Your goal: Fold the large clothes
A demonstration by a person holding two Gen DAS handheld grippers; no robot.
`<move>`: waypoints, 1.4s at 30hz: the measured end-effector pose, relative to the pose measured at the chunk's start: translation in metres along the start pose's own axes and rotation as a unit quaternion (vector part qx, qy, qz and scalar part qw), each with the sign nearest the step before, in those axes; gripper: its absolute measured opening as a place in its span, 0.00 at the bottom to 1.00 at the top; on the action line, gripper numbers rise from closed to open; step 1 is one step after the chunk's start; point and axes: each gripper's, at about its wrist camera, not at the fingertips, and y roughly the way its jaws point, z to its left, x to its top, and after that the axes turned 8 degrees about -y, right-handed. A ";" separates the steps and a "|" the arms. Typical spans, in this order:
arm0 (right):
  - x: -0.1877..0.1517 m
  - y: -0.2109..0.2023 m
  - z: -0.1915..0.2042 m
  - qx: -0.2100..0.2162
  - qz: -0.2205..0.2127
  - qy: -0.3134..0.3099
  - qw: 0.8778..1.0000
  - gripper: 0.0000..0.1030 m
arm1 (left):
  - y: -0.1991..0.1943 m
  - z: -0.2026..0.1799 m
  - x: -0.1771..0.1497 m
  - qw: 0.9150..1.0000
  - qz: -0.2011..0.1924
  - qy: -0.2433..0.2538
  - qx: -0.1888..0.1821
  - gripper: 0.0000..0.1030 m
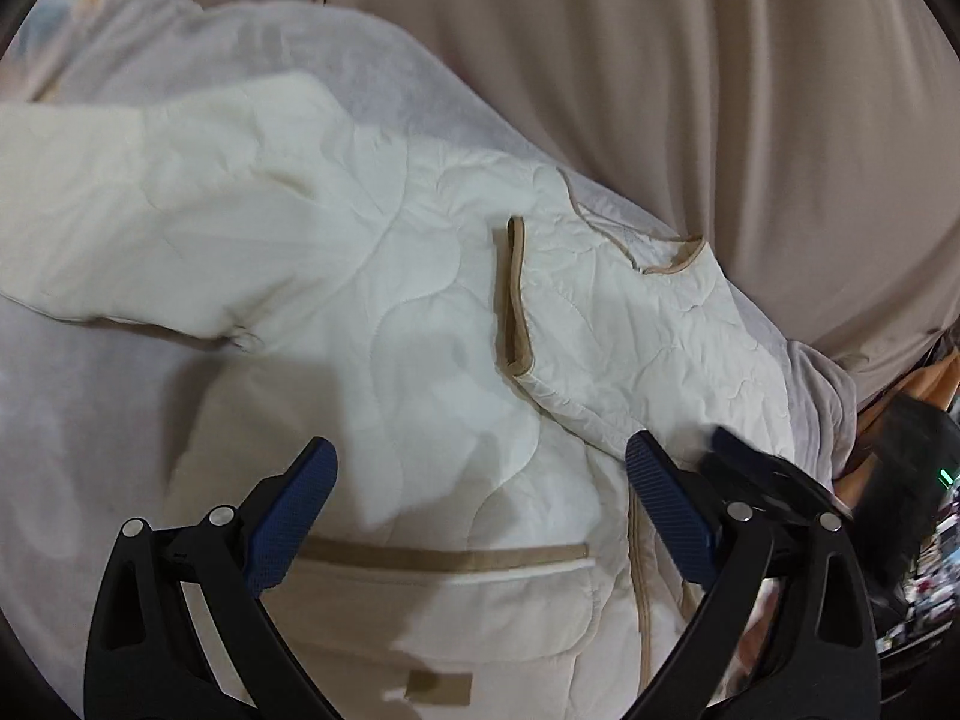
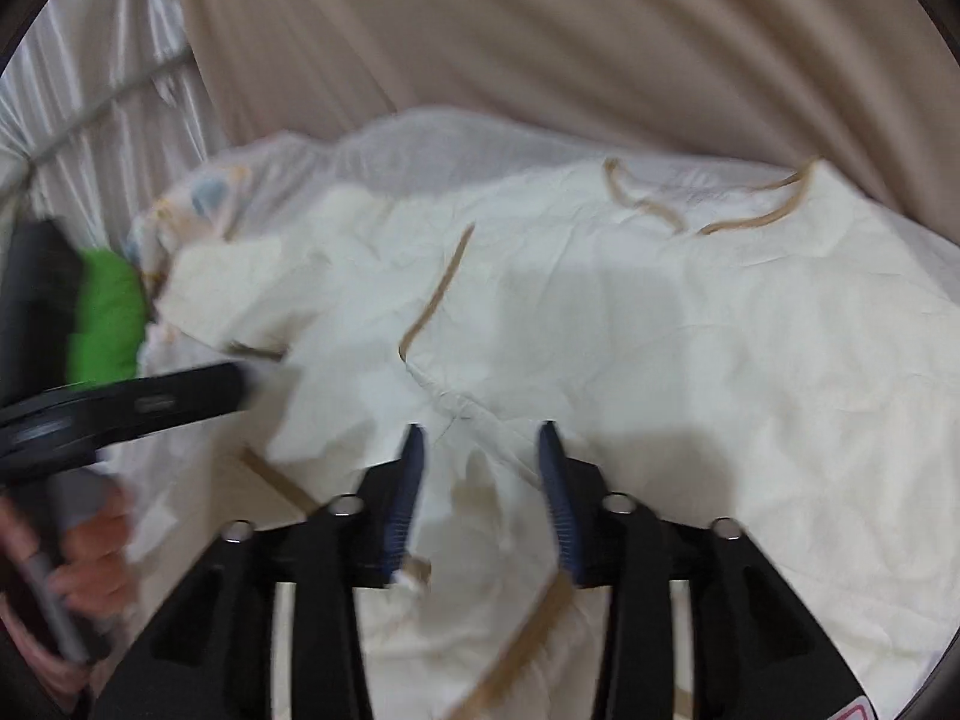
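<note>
A cream quilted jacket with tan trim lies spread on a pale sheet. Its neckline points to the far right, and a sleeve lies folded across to the left. My left gripper is open above the jacket's lower front, near a tan-edged pocket, holding nothing. In the right wrist view the same jacket fills the middle. My right gripper is open over the front hem, with loose cloth between the fingers but not clamped. The left gripper shows blurred at the left.
A beige curtain hangs behind the surface, also in the right wrist view. The pale sheet covers the surface. A printed cloth and shiny white fabric lie at the far left. Dark clutter sits off the right edge.
</note>
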 end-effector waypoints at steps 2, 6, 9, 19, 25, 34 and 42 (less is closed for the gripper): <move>-0.016 -0.036 -0.024 -0.034 -0.026 0.029 0.999 0.50 | 0.019 -0.006 0.006 1.000 0.018 -0.003 -0.002 0.92; -0.053 -0.095 -0.081 -0.125 -0.044 0.100 0.986 0.54 | 0.059 -0.029 0.012 0.999 0.051 0.011 -0.001 0.85; -0.080 -0.120 -0.113 -0.157 -0.038 0.156 0.975 0.54 | 0.084 -0.043 0.016 0.997 0.068 0.028 0.013 0.56; -0.125 -0.138 -0.150 -0.119 -0.031 0.214 0.969 0.54 | 0.025 -0.036 0.039 0.999 -0.039 0.034 0.018 0.06; -0.115 -0.084 -0.150 -0.031 0.009 0.249 0.968 0.54 | 0.059 -0.005 0.027 0.996 -0.004 0.041 0.079 0.06; -0.096 -0.104 -0.173 -0.031 -0.095 0.295 0.950 0.06 | 0.067 -0.006 0.020 0.995 -0.005 0.056 0.081 0.06; -0.125 -0.076 -0.203 -0.080 0.018 0.310 0.947 0.06 | 0.084 -0.017 -0.001 0.990 -0.004 0.108 0.087 0.08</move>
